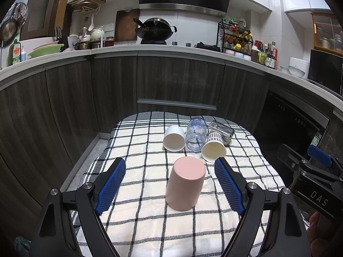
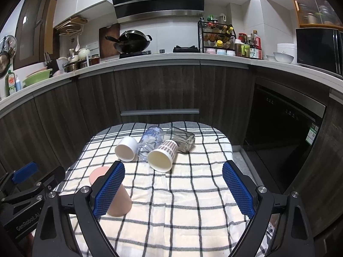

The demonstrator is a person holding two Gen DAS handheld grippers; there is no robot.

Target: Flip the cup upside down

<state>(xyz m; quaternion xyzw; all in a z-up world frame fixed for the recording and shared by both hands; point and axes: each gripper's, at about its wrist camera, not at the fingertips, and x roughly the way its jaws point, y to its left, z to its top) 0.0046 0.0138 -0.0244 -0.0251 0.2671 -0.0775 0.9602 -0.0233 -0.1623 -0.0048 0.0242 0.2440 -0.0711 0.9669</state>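
**Pink cup stands inverted between released left fingers**

In the left wrist view the pink cup (image 1: pixel 185 184) stands mouth down, its closed base up, on the checked cloth (image 1: pixel 137 218) that covers the surface, at the centre of the frame. The left gripper (image 1: pixel 170 167) has its blue-padded fingers (image 1: pixel 112 184) spread wide, one on each side of the cup, neither touching it.

Above the cup in the frame, four vessels lie on their sides in a row: a white cup (image 1: pixel 174 138), a clear plastic bottle (image 1: pixel 195 133), a patterned paper cup (image 1: pixel 214 148) and a glass jar (image 1: pixel 221 131).

In the right wrist view the right gripper (image 2: pixel 173 169) is likewise released, grasping nothing, over bare cloth at the centre. The pink cup sits at lower left there, partly behind the left finger.
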